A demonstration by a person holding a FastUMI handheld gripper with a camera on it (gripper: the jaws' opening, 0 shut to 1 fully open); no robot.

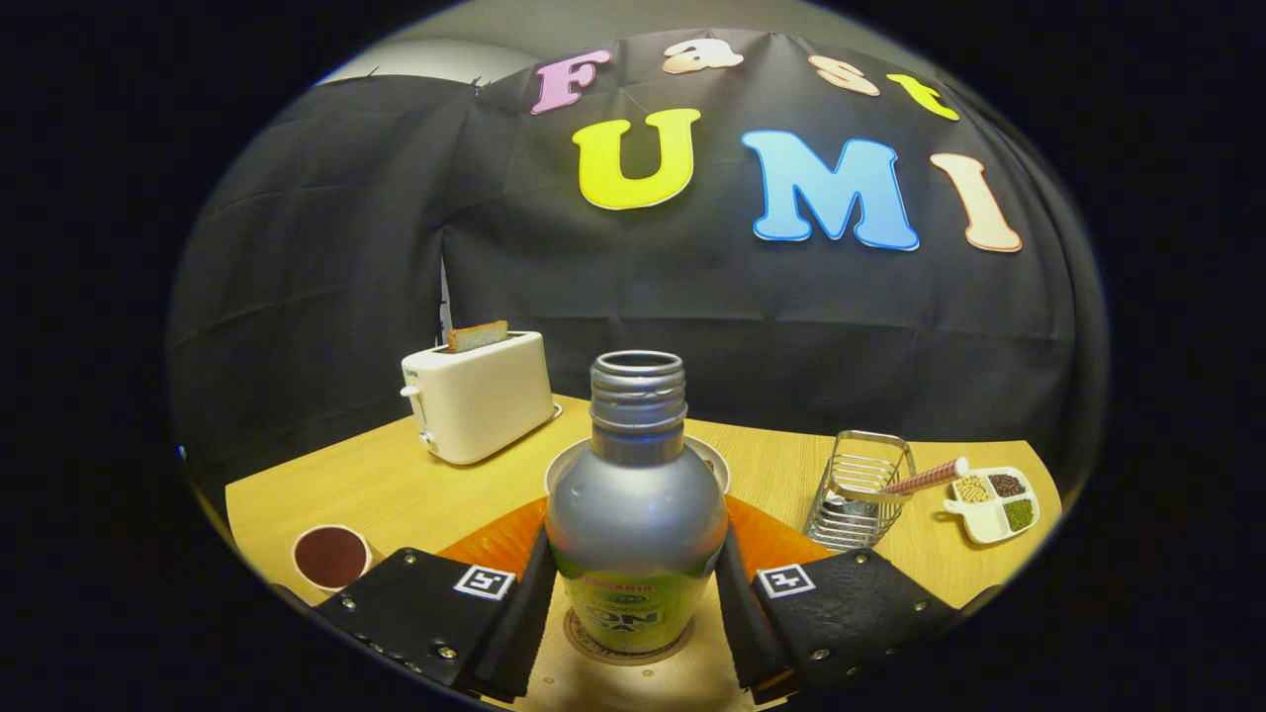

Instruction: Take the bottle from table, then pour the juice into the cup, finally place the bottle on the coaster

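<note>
A: Where does the claw (638, 603) stand?

B: Its two fingers (524, 603) sit against either flank of the silver metal bottle with the green label and open threaded neck (636, 514), closed to the bottle's width. It looks like a firm hold, both sides pressing.

A: And the bottle itself?

B: Upright, at the near edge of the wooden counter (396, 485), its base right over the round brown coaster (584, 648). I cannot tell whether it rests on the coaster or hangs just above.

A: The cup?

B: A small white cup filled with dark juice (331, 557) stands at the counter's near left corner, well apart from the bottle. So I judge the pouring done and the last step in hand: setting the bottle down.

A: What does the next move call for?

B: Keep it plumb, confirm the base sits flat inside the coaster's rim, then spread the fingers evenly so neither drags it. Behind it lie an orange mat (781, 544) and a white bowl (564, 465); draw straight back.
</note>
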